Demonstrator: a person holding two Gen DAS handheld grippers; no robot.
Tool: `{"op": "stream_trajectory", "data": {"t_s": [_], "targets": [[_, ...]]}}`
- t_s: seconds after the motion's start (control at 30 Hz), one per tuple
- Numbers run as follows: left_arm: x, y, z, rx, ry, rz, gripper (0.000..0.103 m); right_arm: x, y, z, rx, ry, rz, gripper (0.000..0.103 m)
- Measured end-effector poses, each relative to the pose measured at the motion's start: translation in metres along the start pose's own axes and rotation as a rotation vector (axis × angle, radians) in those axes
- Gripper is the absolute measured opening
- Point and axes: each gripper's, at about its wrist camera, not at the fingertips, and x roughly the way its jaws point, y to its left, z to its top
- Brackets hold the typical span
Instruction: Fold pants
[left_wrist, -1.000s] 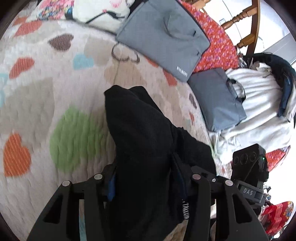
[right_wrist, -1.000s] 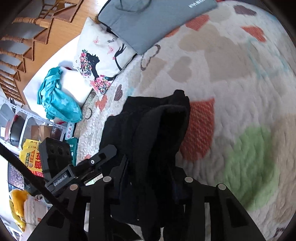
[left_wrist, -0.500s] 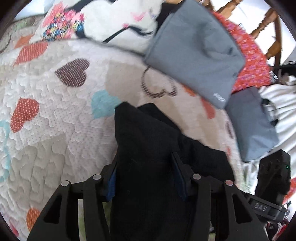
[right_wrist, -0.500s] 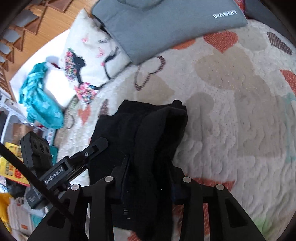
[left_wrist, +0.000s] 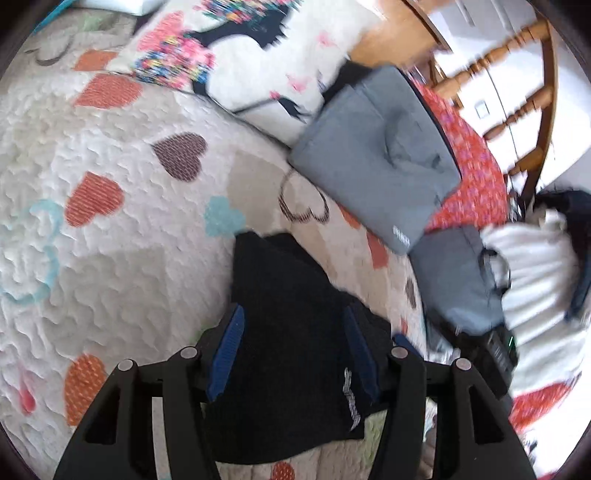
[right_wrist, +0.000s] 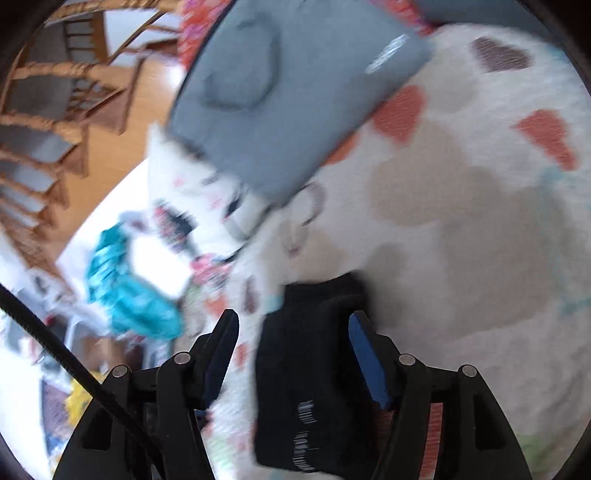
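Pants of soft, thick black fabric (left_wrist: 291, 325) are seen bunched into a compact fold on the cream quilted bedspread with coloured hearts (left_wrist: 110, 229), lying between the fingers of both grippers. The cloth is judged light, limp and not fragile; it would sag wherever unsupported, so hold is best taken at a folded edge or corner, through all layers at once. The left gripper (left_wrist: 293, 350) has just been opening, with its blue pads (left_wrist: 227, 350) close beside the bundle; whether they press it cannot be told. The right gripper (right_wrist: 291, 347) has just been opening too and stands released, a clear gap showing beside its left finger. Only the left view shows 2 grey fabric cases (left_wrist: 373, 162) together; only the right view, heavily blurred, shows a crumpled teal cloth (right_wrist: 125, 295).
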Motion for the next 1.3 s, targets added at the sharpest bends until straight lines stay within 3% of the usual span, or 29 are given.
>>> {"op": "stream_trajectory", "data": {"t_s": [0.1,0.17,0.23,0.37,0.57,0.73,0.83,0.97,1.0,1.07,1.1,1.2,1.3], "targets": [[0.023,-0.008,-0.015,0.064,0.070,0.044,0.055,0.021,0.006,-0.005,-0.044,0.064,0.019,0.069],[0.042,-0.007,-0.028,0.084,0.125,0.095,0.055,0.034,0.000,-0.008,-0.044,0.099,-0.033,0.070],[0.048,-0.005,-0.033,0.104,0.132,0.116,0.055,0.041,-0.018,-0.008,-0.003,0.112,-0.097,0.069],[0.050,-0.007,-0.036,0.147,0.143,0.110,0.062,0.033,-0.040,-0.003,0.125,0.080,-0.044,0.065],[0.047,-0.009,-0.044,0.190,0.131,0.139,0.062,0.002,-0.012,-0.009,0.079,0.044,0.030,0.070],[0.043,-0.007,-0.047,0.194,0.125,0.137,0.062,-0.003,-0.001,-0.041,0.090,0.144,0.098,0.076],[0.042,-0.005,-0.047,0.187,0.125,0.128,0.062,0.011,-0.028,-0.056,0.194,0.213,0.004,0.073],[0.041,-0.007,-0.050,0.205,0.123,0.131,0.062,0.001,-0.079,-0.050,0.471,0.171,0.158,0.066],[0.040,-0.008,-0.050,0.209,0.122,0.133,0.062,-0.005,-0.085,-0.048,0.492,0.144,0.149,0.066],[0.035,-0.008,-0.050,0.204,0.112,0.139,0.062,-0.023,-0.089,-0.041,0.456,0.092,-0.012,0.079],[0.033,-0.008,-0.050,0.196,0.107,0.138,0.062,-0.032,-0.089,-0.039,0.449,0.071,-0.053,0.079],[0.018,-0.009,-0.051,0.164,0.085,0.126,0.062,-0.048,-0.075,-0.036,0.432,0.060,0.015,0.079],[-0.004,-0.015,-0.054,0.175,0.014,0.122,0.062,-0.081,-0.018,-0.029,0.151,-0.037,-0.129,0.079]]}}
